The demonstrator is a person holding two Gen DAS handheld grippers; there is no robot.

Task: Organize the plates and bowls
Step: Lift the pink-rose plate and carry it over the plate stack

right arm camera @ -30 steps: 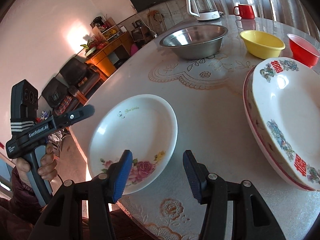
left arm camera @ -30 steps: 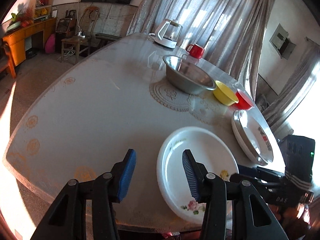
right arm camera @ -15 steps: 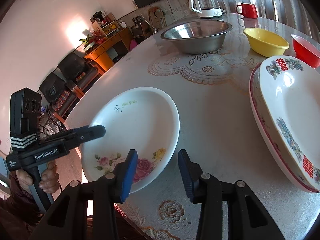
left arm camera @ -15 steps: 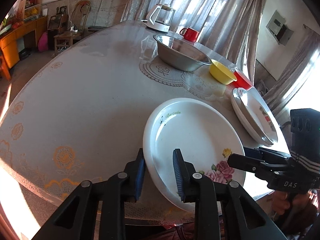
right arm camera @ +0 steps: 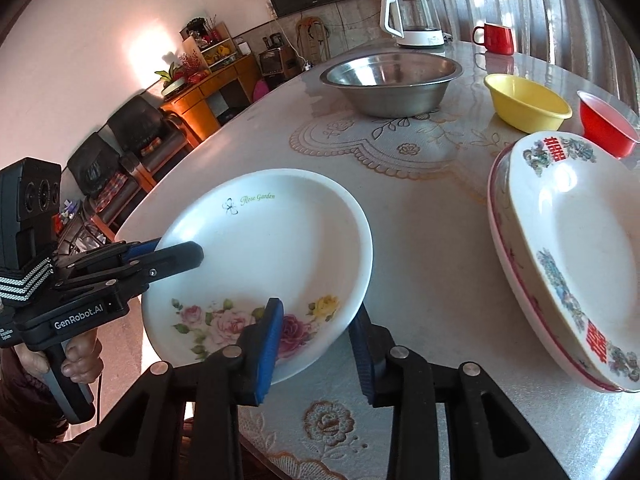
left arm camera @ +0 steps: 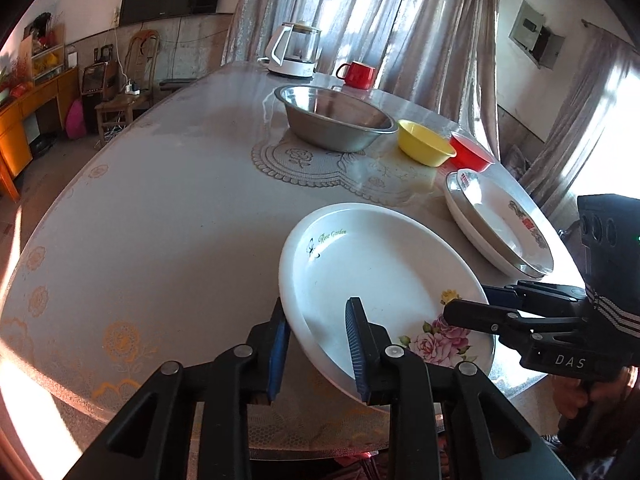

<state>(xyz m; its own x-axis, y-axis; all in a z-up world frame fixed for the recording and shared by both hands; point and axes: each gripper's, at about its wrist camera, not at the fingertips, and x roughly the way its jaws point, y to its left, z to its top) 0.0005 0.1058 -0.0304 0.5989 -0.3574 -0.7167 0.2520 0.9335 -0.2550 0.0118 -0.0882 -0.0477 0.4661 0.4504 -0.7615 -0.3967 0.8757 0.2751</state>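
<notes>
I've got both grippers clamped on the rose-patterned white plate (right arm camera: 272,248) at the table's near edge: left gripper (left arm camera: 316,344) on its left rim, right gripper (right arm camera: 316,344) on the near rim. It's rigid, glossy, breakable; rim holds suit it.

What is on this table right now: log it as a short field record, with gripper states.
held item: rose plate, lifted and tilted
left gripper: shut on the plate's near-left rim
right gripper: shut on its near-right rim
stacked plates: right of it, on the table
bowls: steel bowl, yellow bowl, red bowl, in a row behind
far edge: kettle, red mug
</notes>
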